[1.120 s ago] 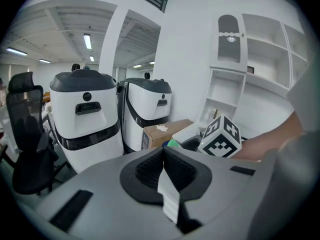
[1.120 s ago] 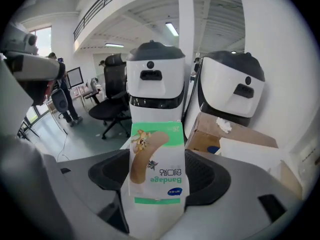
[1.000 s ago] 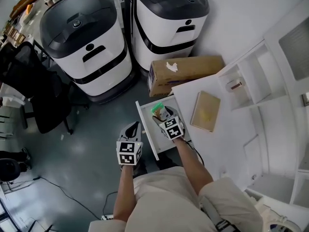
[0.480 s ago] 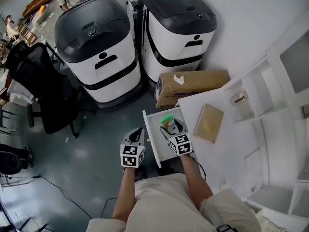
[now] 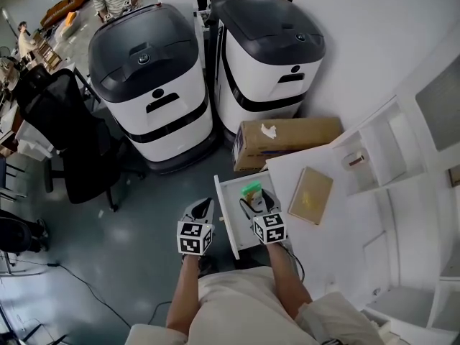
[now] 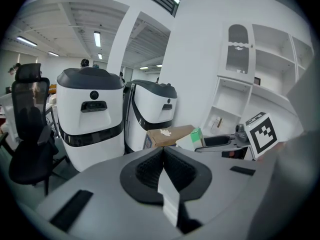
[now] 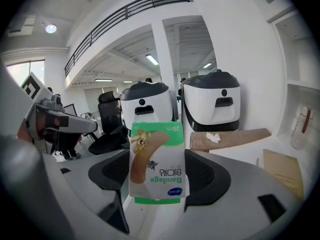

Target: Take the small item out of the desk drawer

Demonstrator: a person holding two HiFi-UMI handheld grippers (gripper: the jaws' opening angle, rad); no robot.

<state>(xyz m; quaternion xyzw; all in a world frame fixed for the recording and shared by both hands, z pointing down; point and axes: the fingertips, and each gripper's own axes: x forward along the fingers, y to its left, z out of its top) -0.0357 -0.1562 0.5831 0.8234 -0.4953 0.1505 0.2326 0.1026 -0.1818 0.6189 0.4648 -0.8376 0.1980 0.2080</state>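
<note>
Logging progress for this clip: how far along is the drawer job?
Done: the drawer is open and the right gripper is shut on the bandage box. In hand: the box is held over the drawer. To do: carry it clear. The left gripper is shut, empty.

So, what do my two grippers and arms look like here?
Both the left gripper and right gripper are grey-bodied, with black ribbed pads and a white cube of black square markers. A thin dark cable trails by the right arm. The top is beige, forearms uncovered.
</note>
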